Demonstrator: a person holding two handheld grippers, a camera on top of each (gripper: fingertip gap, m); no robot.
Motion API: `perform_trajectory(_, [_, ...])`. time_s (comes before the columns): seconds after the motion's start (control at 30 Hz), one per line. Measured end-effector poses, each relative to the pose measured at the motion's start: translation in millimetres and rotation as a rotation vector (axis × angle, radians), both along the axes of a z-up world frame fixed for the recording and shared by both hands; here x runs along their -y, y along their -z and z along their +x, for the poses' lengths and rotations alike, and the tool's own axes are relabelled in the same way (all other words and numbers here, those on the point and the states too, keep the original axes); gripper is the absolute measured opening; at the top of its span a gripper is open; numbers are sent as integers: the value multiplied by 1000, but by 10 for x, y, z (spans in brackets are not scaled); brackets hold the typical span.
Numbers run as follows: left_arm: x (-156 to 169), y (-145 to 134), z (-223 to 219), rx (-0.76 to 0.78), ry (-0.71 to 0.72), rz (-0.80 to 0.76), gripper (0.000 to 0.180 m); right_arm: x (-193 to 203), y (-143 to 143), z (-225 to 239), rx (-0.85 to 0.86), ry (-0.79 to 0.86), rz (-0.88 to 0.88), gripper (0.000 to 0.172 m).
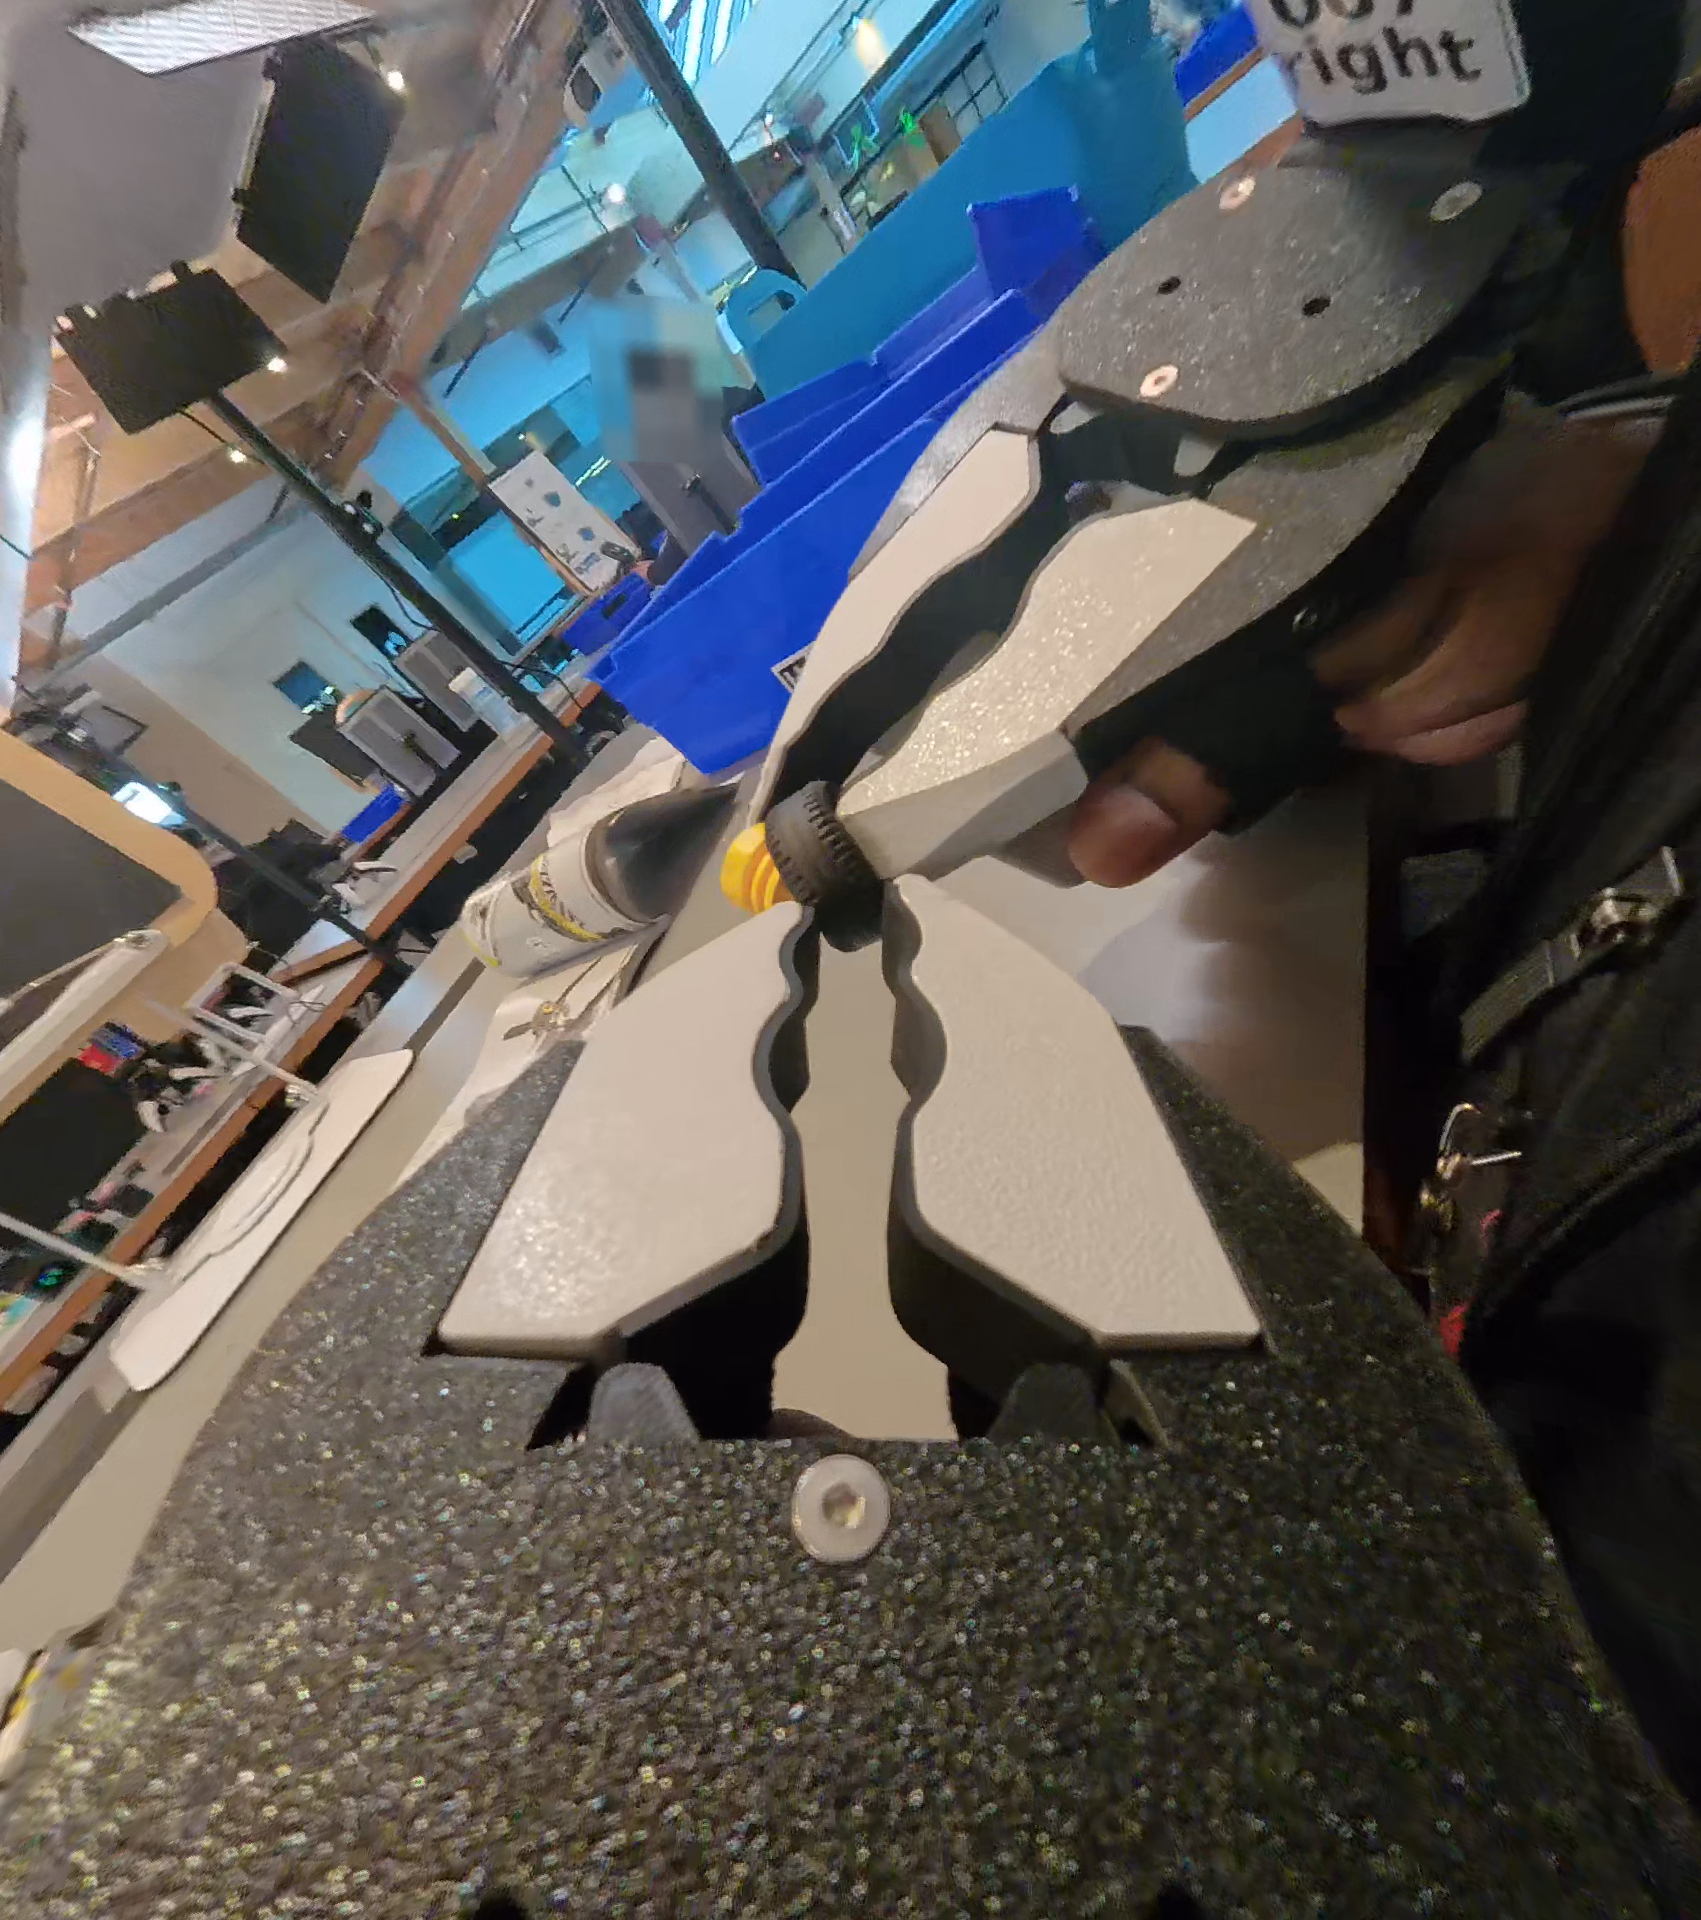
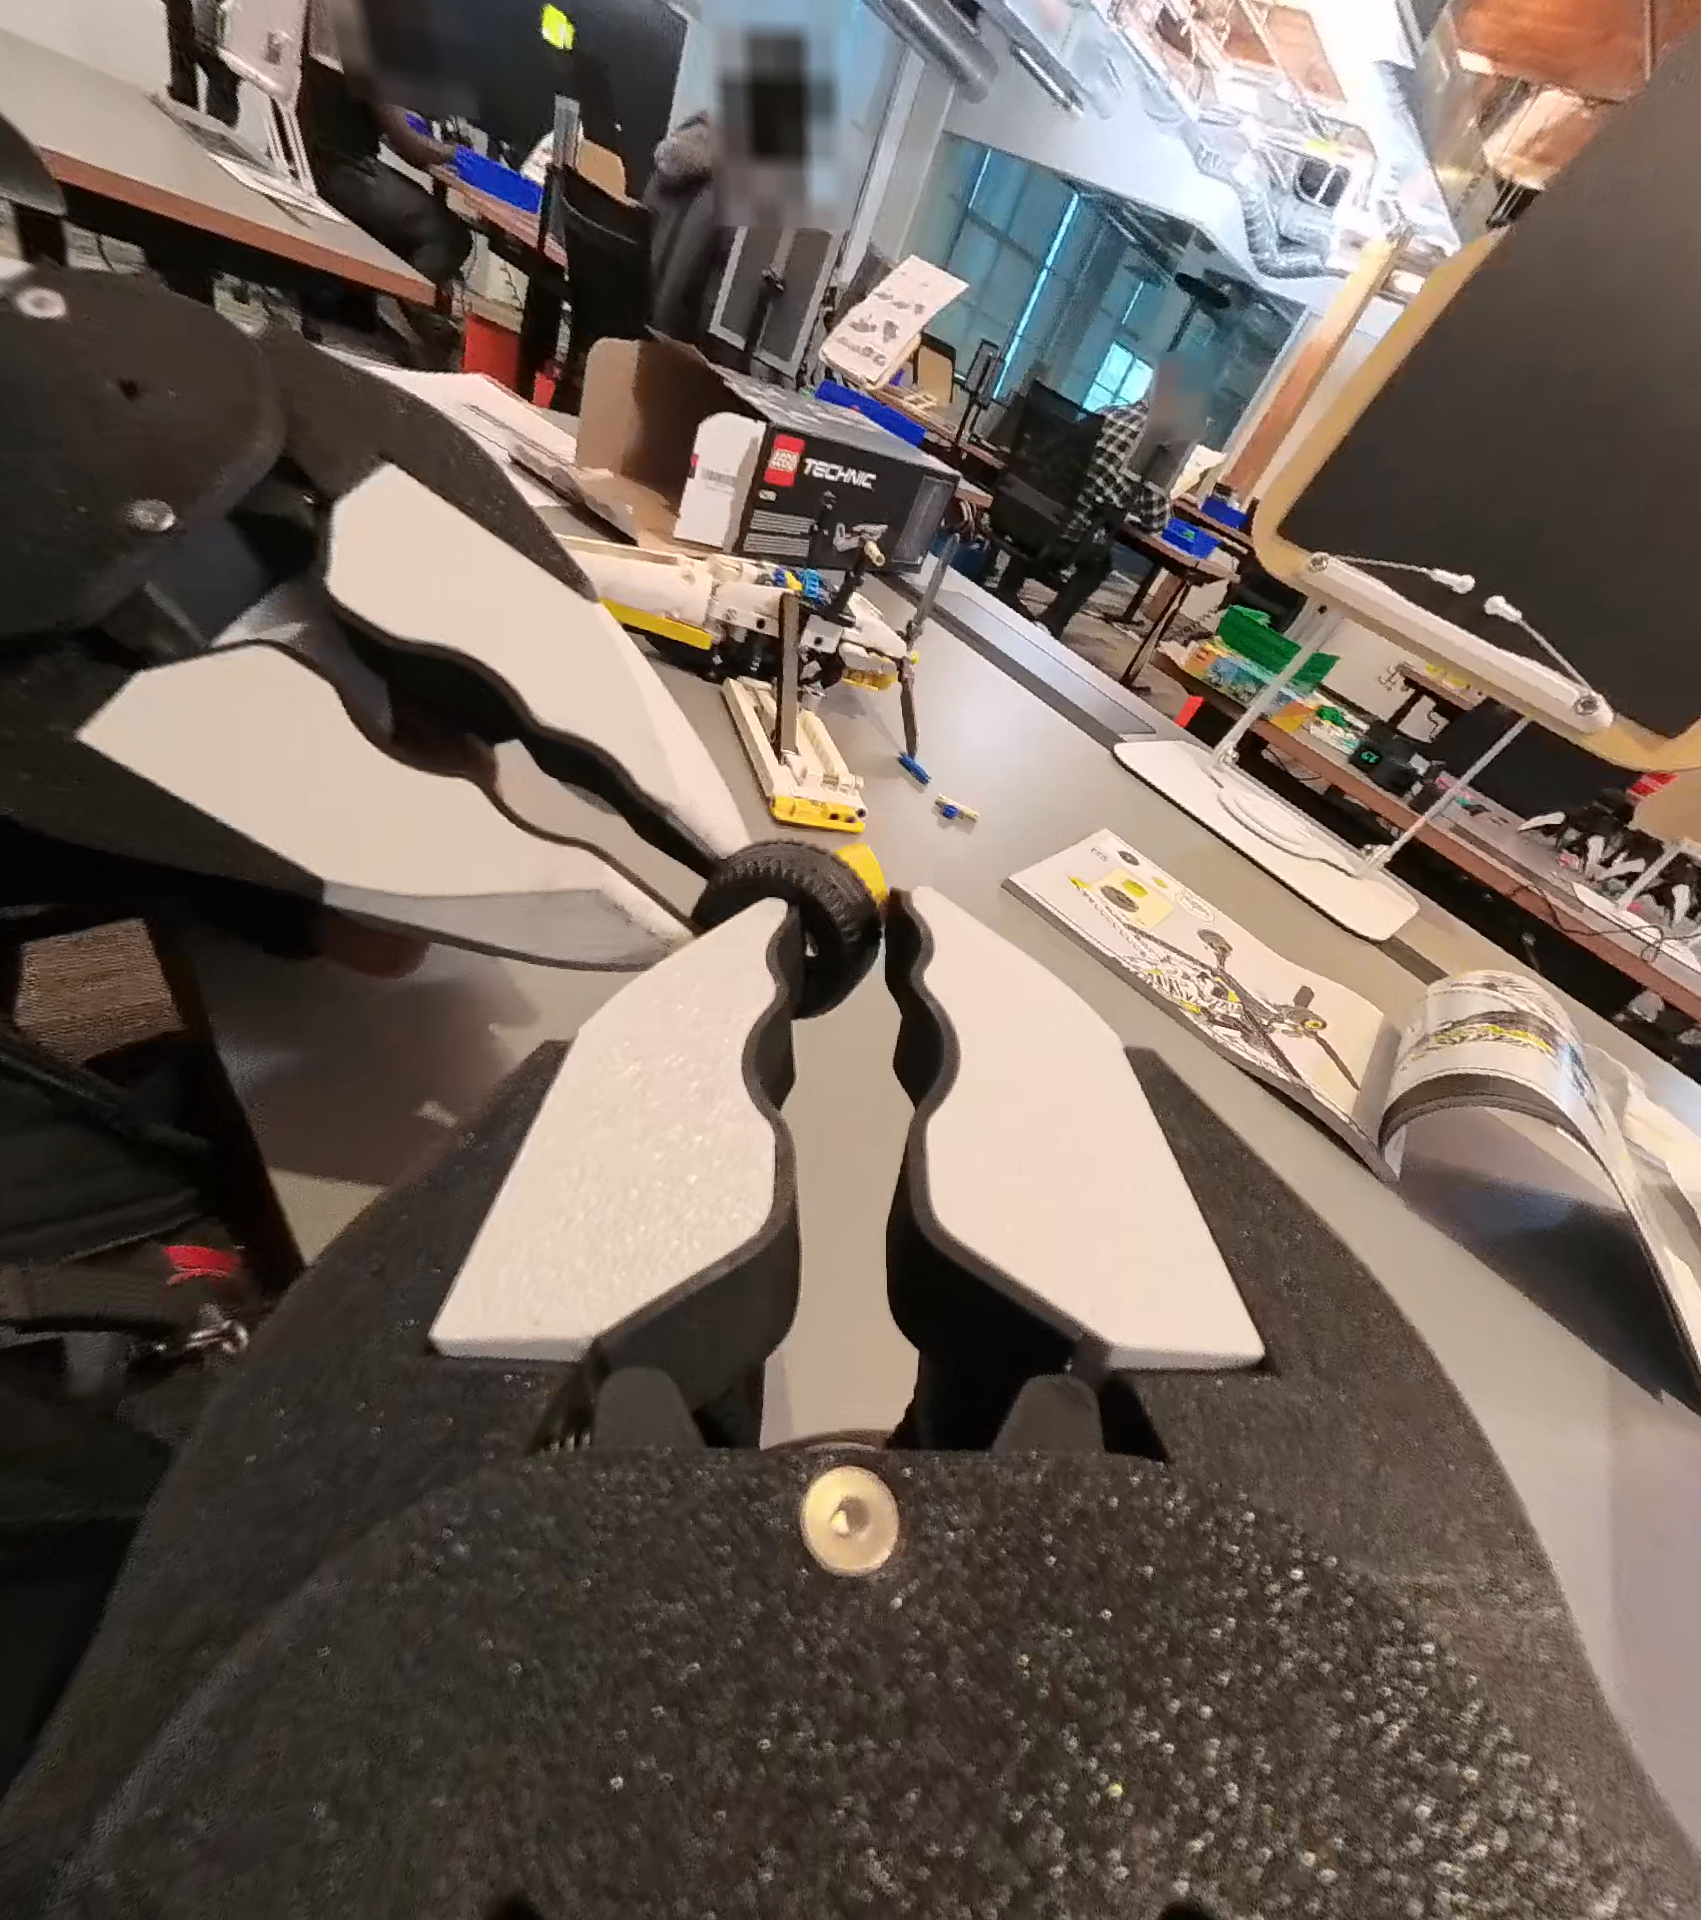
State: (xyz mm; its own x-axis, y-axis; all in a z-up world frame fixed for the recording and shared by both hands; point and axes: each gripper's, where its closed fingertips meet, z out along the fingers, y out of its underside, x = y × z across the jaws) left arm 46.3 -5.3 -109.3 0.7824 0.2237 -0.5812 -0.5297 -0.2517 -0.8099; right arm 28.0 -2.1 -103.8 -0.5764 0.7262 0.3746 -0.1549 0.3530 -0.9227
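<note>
Above the grey table | both tools pinch one black tyre with yellow hub | left tool | right tool

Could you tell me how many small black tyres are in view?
1. The black tyre, with a yellow hub poking out, sits where the tips of the left gripper and right gripper meet. Others may be hidden.

grippers: 2 | black tyre: 1 | yellow hub: 1 | instruction booklets: 2 | product box: 1 | loose small blue pieces: 2 (on grey table) | partly built model: 1
</note>
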Motion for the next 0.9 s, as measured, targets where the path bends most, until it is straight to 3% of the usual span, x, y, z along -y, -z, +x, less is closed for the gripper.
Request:
perform_trajectory(0.3, [-8, 129, -126, 122, -13, -57, 14, -40, 161, -43, 47, -56, 112, 19])
perform_trajectory(0.47, [25, 450, -240, 98, -21, -286, 14, -154, 316, -6, 133, -153, 212, 25])
perform_trajectory(0.57, [117, 478, -313, 101, -40, -320, 14, -306, 328, -48, 154, -143, 260, 25])
perform_trajectory(0.73, [376, 414, -432, 179, -77, -288, 14, -331, 221, -224, 213, -203, 220, 26])
perform_trajectory(0.9, [869, 365, -718, 228, -233, -242, 14, -88, 313, -540, 330, -282, 287, 35])
